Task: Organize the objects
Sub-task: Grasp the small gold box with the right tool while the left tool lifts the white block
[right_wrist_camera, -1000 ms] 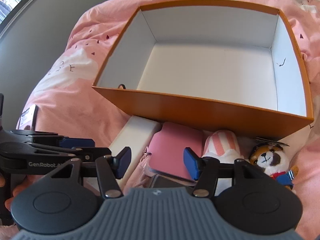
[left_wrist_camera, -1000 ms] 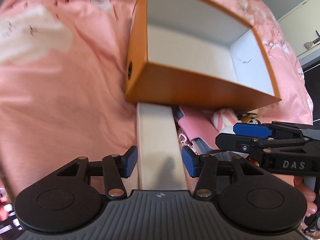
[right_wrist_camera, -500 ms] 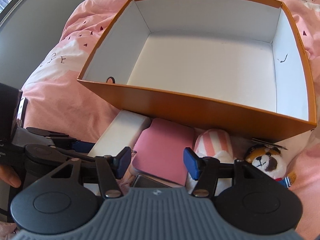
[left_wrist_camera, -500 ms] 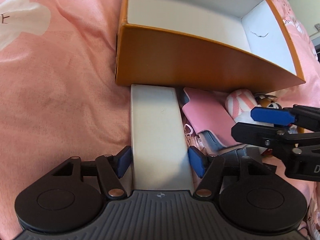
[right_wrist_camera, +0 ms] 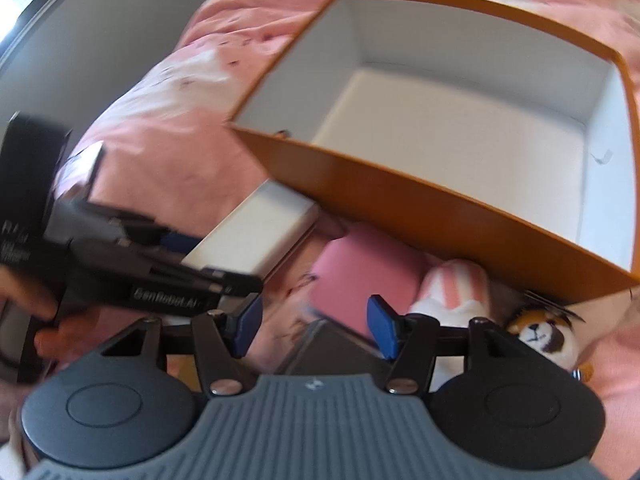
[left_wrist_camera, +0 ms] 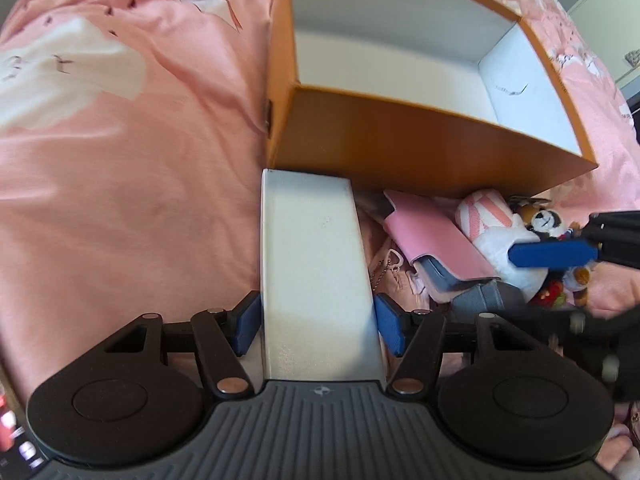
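- Left gripper [left_wrist_camera: 317, 328]: blue pads flush against both long sides of the white box [left_wrist_camera: 314, 264], clamped on its near end.
- White box: running straight ahead from between the left jaws, far end touching or just short of the bin's near wall; whether lifted off the bedding, cannot tell.
- Just right of the left jaws: pink case [left_wrist_camera: 432, 236] lying atop a grey item, a small chain between it and the white box.
- Farther right: striped plush [left_wrist_camera: 486, 216], then fox toy [left_wrist_camera: 542, 220], both close against the bin wall.
- Right gripper [right_wrist_camera: 314, 322]: jaws wide apart, holding nothing, hovering over the pink case [right_wrist_camera: 360, 268].
- Right of those jaws: striped plush [right_wrist_camera: 456, 288], fox toy [right_wrist_camera: 540, 336] beyond it.
- Left of those jaws: left gripper [right_wrist_camera: 192, 256] on the white box [right_wrist_camera: 256, 240].
- Ahead of both jaws: orange bin [left_wrist_camera: 420, 152], white inside, nothing in it, on pink bedding [left_wrist_camera: 132, 168].
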`<action>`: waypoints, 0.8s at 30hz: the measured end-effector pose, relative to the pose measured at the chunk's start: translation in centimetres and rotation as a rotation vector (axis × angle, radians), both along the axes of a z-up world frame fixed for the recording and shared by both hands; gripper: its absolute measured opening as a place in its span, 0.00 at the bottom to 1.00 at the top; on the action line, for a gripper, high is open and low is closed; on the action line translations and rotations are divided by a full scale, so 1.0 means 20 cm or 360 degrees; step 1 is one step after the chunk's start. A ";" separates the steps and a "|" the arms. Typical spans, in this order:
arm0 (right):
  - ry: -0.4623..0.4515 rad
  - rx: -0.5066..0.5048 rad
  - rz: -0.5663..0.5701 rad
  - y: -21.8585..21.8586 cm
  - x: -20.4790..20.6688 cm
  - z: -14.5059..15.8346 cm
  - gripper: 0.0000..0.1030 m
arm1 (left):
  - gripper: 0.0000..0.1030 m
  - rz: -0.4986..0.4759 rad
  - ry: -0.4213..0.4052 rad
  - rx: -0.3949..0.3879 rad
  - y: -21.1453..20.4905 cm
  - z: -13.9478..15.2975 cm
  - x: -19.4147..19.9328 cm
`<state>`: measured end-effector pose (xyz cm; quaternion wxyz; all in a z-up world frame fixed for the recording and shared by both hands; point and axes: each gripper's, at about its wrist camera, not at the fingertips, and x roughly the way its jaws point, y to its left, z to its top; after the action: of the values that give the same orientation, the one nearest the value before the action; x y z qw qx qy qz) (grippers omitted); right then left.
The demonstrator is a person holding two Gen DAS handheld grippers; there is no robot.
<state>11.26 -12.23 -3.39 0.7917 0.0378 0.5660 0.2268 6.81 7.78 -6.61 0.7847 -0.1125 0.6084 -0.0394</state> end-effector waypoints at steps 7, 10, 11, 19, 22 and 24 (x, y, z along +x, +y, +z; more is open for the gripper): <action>0.0025 -0.0033 0.0479 0.24 -0.13 0.03 0.59 | 0.67 -0.0034 -0.0055 0.0015 0.05 0.12 -0.10; 0.0044 -0.0121 0.0671 0.33 -0.17 -0.01 0.59 | 0.66 -0.0036 -0.0086 0.0030 0.04 0.12 -0.15; 0.0040 -0.0149 0.0740 0.36 -0.19 -0.02 0.59 | 0.66 -0.0033 -0.0094 0.0028 0.04 0.13 -0.16; -0.0052 -0.0299 0.1124 0.51 -0.26 -0.03 0.64 | 0.66 -0.0099 -0.0095 0.0087 0.01 0.13 -0.20; -0.0037 -0.0290 0.1229 0.52 -0.27 -0.03 0.61 | 0.66 -0.0151 -0.0062 0.0113 0.01 0.13 -0.20; -0.0007 -0.0293 0.1226 0.53 -0.25 -0.06 0.61 | 0.66 -0.0202 -0.0035 0.0146 -0.01 0.12 -0.19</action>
<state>6.30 -1.64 -4.59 0.6501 -0.2489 0.5550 0.4555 2.99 7.61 -4.26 0.7915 -0.0371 0.6068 -0.0624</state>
